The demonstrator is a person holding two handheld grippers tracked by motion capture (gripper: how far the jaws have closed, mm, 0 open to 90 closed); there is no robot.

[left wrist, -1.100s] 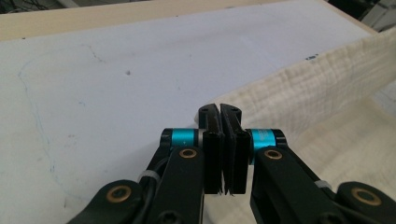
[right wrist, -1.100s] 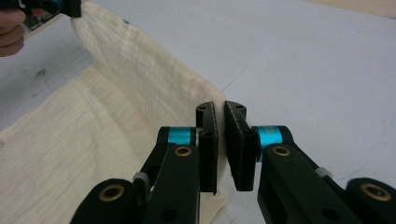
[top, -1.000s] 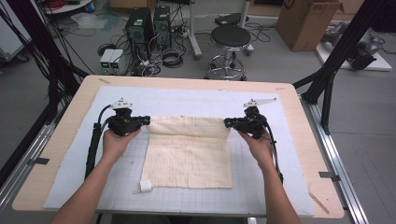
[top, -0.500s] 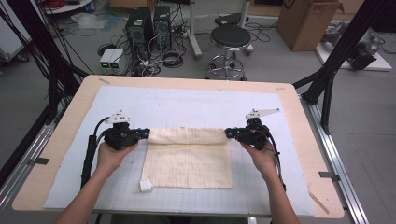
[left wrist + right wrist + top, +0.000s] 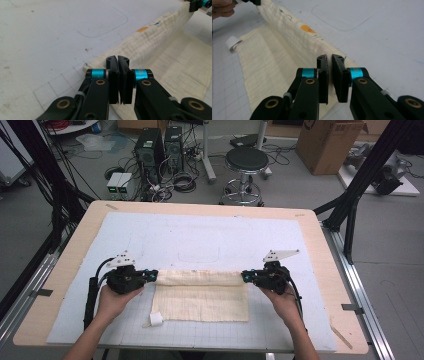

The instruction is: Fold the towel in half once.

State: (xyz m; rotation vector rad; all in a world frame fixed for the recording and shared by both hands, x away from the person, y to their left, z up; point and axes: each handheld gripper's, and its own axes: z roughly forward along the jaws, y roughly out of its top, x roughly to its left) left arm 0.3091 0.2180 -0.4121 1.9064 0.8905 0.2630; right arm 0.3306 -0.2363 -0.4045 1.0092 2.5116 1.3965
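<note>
Cloth [image 5: 200,295] edge pinched between both grippers' fingers [image 5: 113,75]

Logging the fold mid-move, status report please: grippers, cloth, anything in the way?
Left gripper and right gripper each shut on a far corner of the cream cloth. Far edge lifted, folding toward the near edge. White loop tag at near-left corner; nothing blocking.

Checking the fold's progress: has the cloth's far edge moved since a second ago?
Yes. The cloth's far edge, pinched by the left gripper and right gripper, has come toward the person, away from the table's far rim.
</note>
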